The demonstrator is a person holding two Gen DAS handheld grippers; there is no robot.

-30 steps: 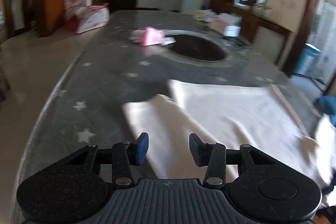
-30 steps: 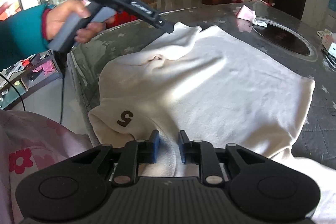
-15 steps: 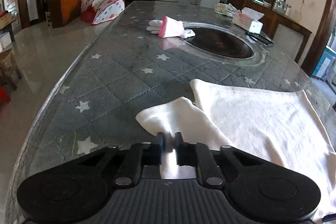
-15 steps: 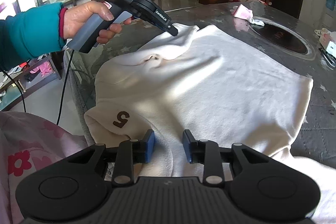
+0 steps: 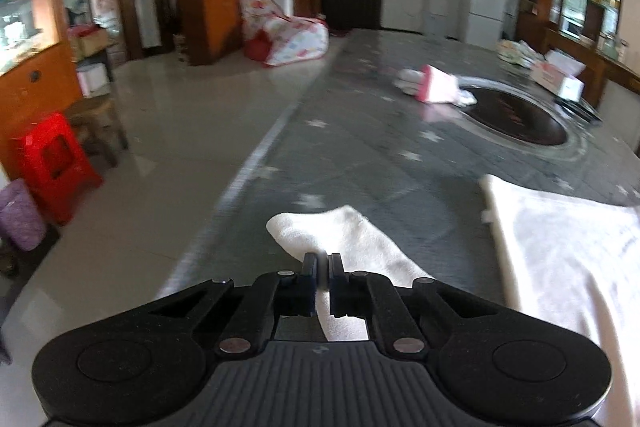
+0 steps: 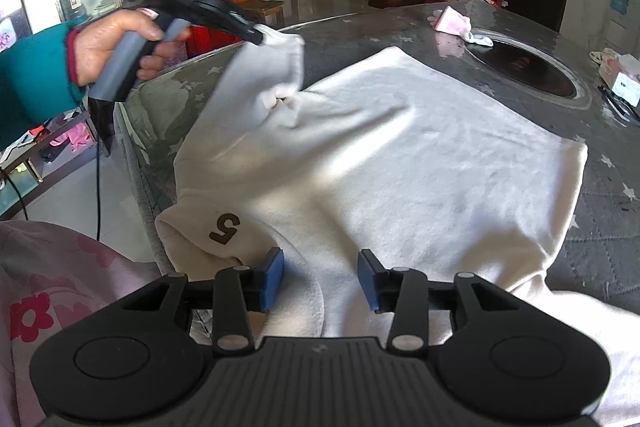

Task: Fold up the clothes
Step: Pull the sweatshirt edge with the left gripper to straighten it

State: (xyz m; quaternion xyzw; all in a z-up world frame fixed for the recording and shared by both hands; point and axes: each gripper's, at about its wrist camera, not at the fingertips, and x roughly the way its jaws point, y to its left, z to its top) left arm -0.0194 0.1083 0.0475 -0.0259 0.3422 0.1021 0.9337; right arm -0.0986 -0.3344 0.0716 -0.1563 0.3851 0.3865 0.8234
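Observation:
A cream sweatshirt (image 6: 400,155) with a brown "5" (image 6: 225,227) lies spread on the grey star-patterned table (image 5: 360,147). My left gripper (image 5: 322,259) is shut on its sleeve (image 5: 340,231). In the right wrist view that left gripper (image 6: 256,37), held in a hand (image 6: 116,43), keeps the sleeve (image 6: 264,75) raised off the table at the far left. My right gripper (image 6: 322,267) hovers over the near edge of the sweatshirt by the "5". Its jaws are opening, with cloth lying between the blue pads (image 6: 274,273) but not pinched.
A pink-and-white cloth (image 5: 434,89) lies beside a dark round inset (image 5: 516,119) in the far half of the table. A tissue box (image 5: 560,79) stands at the far right. The table's left edge drops to the floor, where a red stool (image 5: 56,159) stands.
The left gripper shut on the sleeve, then lifted it and drew it out to the left. The right gripper stayed in place while its jaws spread apart.

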